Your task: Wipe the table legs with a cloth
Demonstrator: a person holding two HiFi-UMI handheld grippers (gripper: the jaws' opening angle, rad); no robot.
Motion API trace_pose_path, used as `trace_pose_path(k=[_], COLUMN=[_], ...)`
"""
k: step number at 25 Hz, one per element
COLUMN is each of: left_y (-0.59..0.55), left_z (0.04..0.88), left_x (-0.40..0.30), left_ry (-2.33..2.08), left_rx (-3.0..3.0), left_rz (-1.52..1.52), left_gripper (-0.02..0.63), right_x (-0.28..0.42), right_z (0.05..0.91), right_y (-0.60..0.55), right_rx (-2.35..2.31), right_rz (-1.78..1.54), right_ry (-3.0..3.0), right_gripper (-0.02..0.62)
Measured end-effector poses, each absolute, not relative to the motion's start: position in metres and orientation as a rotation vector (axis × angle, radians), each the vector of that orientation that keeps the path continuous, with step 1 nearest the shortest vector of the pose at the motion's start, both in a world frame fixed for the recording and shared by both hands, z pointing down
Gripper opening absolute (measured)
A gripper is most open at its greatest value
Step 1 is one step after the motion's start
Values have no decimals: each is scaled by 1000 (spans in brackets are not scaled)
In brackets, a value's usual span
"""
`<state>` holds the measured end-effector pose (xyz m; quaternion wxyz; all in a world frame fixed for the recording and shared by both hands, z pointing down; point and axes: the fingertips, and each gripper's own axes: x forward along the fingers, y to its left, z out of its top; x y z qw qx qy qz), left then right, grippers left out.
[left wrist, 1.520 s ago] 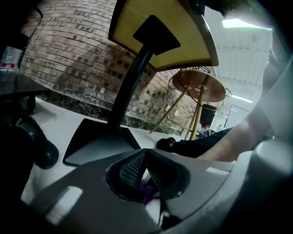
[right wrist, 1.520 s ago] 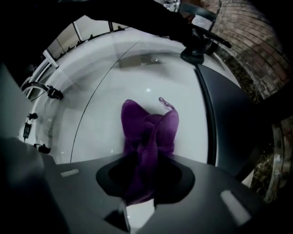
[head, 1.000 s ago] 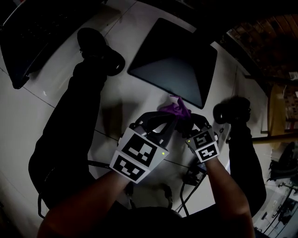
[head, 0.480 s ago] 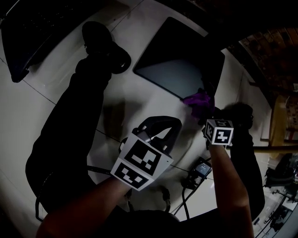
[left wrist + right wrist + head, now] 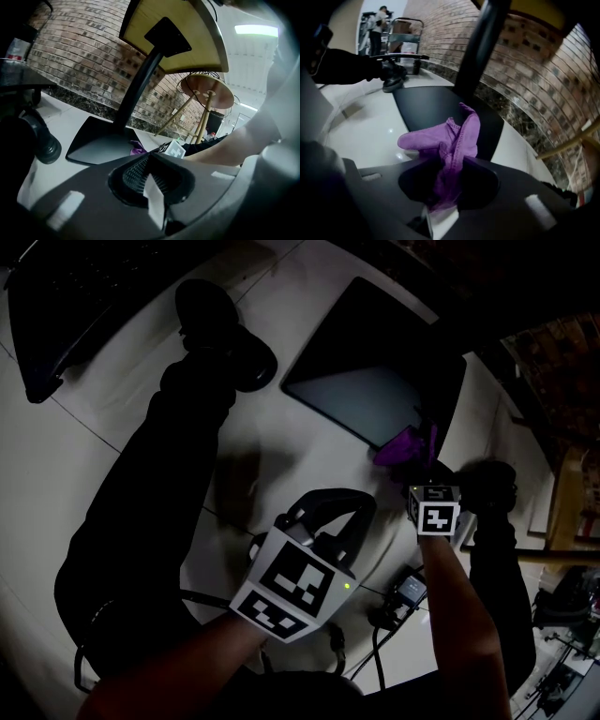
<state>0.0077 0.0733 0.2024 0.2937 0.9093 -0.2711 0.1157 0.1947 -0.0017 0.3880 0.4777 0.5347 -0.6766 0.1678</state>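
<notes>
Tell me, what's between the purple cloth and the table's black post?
Only a bare stretch of the dark base plate, seen in the right gripper view between cloth and post.

It looked like a café or dining hall: a brick wall (image 5: 79, 56) ran along the far side, and wooden-topped pedestal tables (image 5: 187, 28) stood on a glossy white tiled floor (image 5: 56, 465).

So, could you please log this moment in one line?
right gripper: shut on purple cloth | purple cloth: at table base, near leg | left gripper: empty
</notes>
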Motion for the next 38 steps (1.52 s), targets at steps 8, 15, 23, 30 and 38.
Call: trace_pose_path(k=[8,15,23,30,38], left_y=[66,53,59,80,105], left_z=[197,231,262,282,302], left_x=[1,-22,-30,-20,-12], left_ry=[-760,-858,-805,-686,-584], left_rx=[2441,2330,2211,2150,2080], left_rz=[306,389,501,596,726], left_gripper=[15,15,15,15,17], right_x=[102,10,-62,-48,41], right_z=[381,381,381,380,385], right_y=[-50,-80,-101,-90,-55], right_rx=[1130,944,776,732,893], right_rz=[192,76,8,-11,123], right_ry=[-1794,-1944,-2001,-1991,-1929], right_gripper=[107,107,109,109,109])
